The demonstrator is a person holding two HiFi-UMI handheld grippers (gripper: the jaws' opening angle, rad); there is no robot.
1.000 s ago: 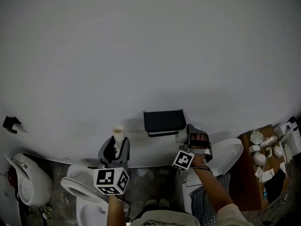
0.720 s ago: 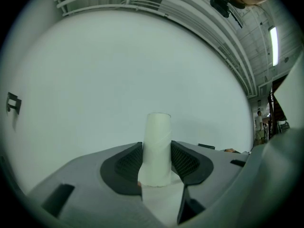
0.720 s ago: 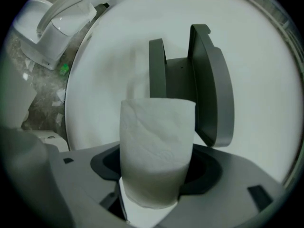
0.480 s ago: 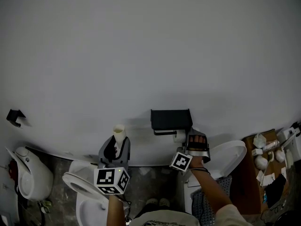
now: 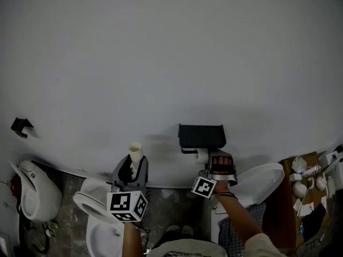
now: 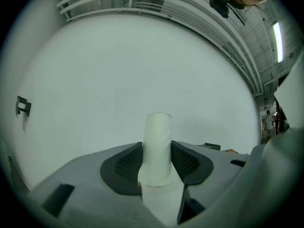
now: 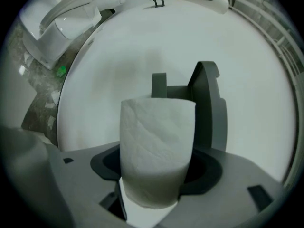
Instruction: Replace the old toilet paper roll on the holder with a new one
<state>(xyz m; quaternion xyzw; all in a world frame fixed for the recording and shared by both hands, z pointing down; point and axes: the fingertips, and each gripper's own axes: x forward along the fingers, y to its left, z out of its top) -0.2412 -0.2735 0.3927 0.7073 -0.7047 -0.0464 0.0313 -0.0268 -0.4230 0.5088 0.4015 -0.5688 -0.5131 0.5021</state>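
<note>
An empty cardboard tube (image 5: 135, 151) stands upright between the jaws of my left gripper (image 5: 132, 165), which is shut on it; in the left gripper view the tube (image 6: 157, 146) rises from the left gripper (image 6: 156, 163) against the bare wall. My right gripper (image 5: 212, 160) is shut on a new white toilet paper roll (image 5: 202, 155). It holds the roll just below the black wall holder (image 5: 201, 136). In the right gripper view the roll (image 7: 156, 151) fills the right gripper (image 7: 156, 175), with the dark holder (image 7: 205, 109) close behind it.
A white toilet (image 5: 99, 218) stands below my left gripper and another white toilet (image 5: 262, 178) right of my right one. A white fixture (image 5: 32, 197) is at the far left, a small black bracket (image 5: 21, 126) on the wall, and clutter on a brown board (image 5: 303, 189) far right.
My right gripper has carried the roll from right of the holder to just beneath it. The left gripper keeps its place with the tube. The head view has swung a little.
</note>
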